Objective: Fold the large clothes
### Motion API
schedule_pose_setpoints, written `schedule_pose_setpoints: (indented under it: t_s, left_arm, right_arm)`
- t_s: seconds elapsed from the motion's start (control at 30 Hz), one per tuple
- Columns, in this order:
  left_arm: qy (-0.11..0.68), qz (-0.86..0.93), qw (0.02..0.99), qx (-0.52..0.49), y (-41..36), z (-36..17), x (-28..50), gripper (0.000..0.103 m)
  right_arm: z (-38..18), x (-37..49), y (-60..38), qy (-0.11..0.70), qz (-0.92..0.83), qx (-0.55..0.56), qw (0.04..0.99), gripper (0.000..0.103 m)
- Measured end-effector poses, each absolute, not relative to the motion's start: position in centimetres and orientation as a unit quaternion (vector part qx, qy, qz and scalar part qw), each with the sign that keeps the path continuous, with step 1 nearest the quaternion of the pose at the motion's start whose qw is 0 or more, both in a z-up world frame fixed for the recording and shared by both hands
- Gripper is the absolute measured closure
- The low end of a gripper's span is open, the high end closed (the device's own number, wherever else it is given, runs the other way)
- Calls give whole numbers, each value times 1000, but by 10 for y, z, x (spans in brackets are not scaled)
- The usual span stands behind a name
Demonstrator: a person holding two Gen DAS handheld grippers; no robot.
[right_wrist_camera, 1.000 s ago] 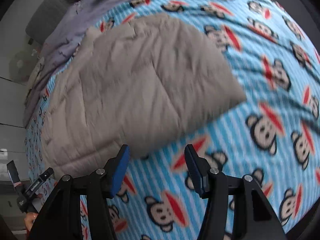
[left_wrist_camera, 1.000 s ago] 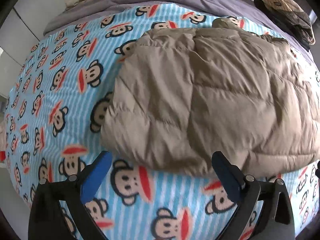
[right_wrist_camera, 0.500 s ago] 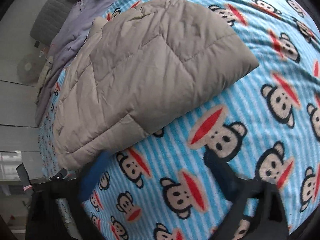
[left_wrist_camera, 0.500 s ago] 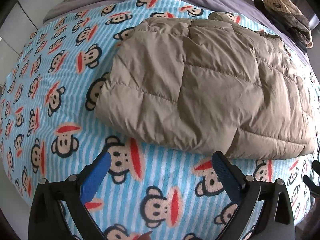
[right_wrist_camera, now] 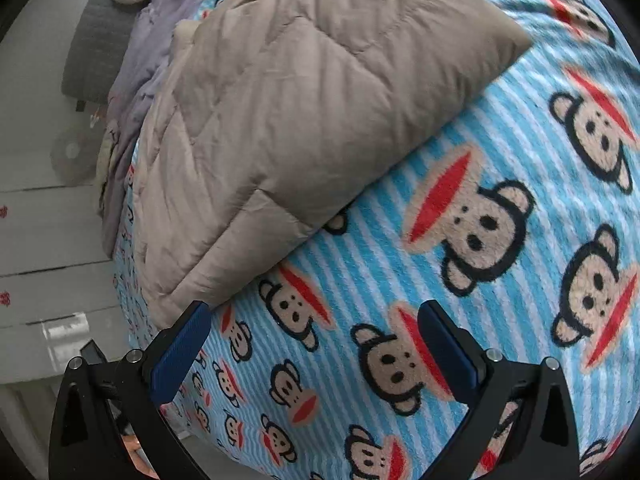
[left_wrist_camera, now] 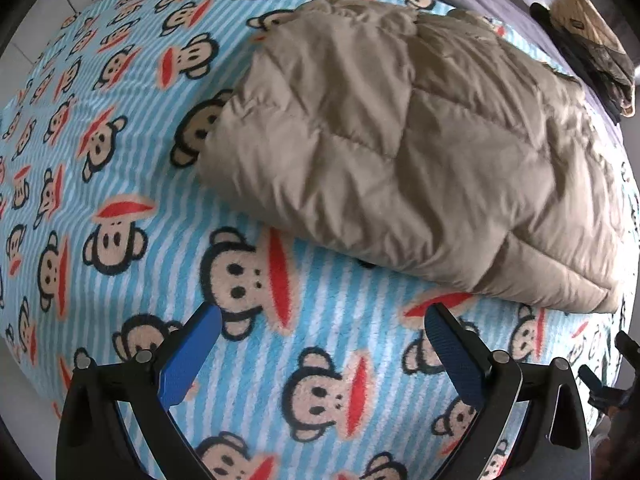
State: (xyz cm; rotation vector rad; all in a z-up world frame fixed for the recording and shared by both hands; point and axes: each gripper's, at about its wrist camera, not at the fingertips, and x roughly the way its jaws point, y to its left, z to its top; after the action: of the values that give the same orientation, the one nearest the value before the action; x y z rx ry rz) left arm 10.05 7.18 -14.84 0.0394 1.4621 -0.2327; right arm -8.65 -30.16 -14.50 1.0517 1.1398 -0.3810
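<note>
While left wrist view looks straight down: left gripper (left_wrist_camera: 320, 332) fingers wide, empty, over monkey-print blanket (left_wrist_camera: 120, 160) on bed. Folded beige quilted jacket (left_wrist_camera: 420, 152) lies ahead, up and right of fingers, apart; long axis slants toward lower right. Dark cap pile (left_wrist_camera: 588, 48) at far right.

Right wrist view: right gripper (right_wrist_camera: 316, 332) fingers just opened wide, empty. Jacket (right_wrist_camera: 280, 120) ahead-left; near corner just beside left finger, so likely nearer hand. No containers.

Both the left gripper (left_wrist_camera: 322, 330) and the right gripper (right_wrist_camera: 314, 326) have black angular frames, silver screws at the joints, and ribbed blue pads (left_wrist_camera: 188, 360) facing inward.
</note>
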Motion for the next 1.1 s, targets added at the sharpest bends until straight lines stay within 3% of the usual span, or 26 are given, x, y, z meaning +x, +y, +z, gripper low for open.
schedule_pose_setpoints:
  t_s: [0.53, 0.67, 0.87, 1.1]
  left_arm:
    - [679, -121, 723, -37, 73, -171, 92, 1]
    - [680, -129, 717, -76, 87, -176, 98, 1]
    - [651, -173, 708, -213, 119, -178, 112, 1]
    - [665, -190, 669, -271, 121, -214, 126, 1]
  right_arm:
    - [-159, -90, -316, 504, -177, 504, 679, 0]
    - [-159, -84, -319, 500, -175, 509, 679, 0]
    - [-161, -79, -325, 477, -166, 534, 679, 0]
    - [-174, -65, -332, 440, -139, 583, 669, 0]
